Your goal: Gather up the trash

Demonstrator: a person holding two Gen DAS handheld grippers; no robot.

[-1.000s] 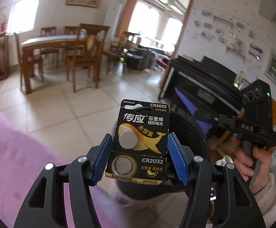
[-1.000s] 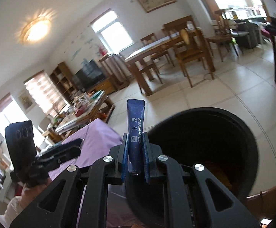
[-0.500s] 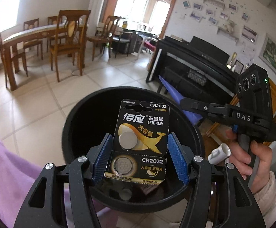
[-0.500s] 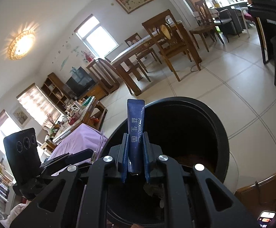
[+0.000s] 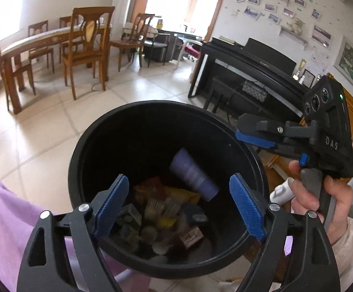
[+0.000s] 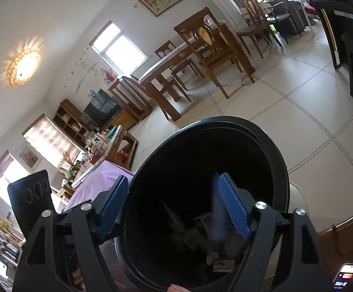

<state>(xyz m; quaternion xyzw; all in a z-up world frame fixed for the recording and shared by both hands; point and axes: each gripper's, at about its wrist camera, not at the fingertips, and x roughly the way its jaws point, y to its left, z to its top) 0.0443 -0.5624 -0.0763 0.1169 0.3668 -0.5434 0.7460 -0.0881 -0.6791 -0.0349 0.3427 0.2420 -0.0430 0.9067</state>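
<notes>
Over the black bin (image 5: 79,146), both grippers were held with jaws spread and nothing between them, having just been opening. The left gripper (image 5: 179,206) had released its battery card, blurred among the wrappers (image 5: 166,209) below; a blue sachet (image 5: 193,177) was caught falling from the right gripper (image 6: 174,206). This drop was judged done; whether trash was left elsewhere could not be told. Only the left view showed the hand (image 5: 322,202) holding the right gripper.

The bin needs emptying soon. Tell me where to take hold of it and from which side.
Take the bin by its rim, coming from above with one pad inside and one outside. The rim is a thin round lip, open and upright; the wall is too wide to span, and trash lies deep inside.
</notes>
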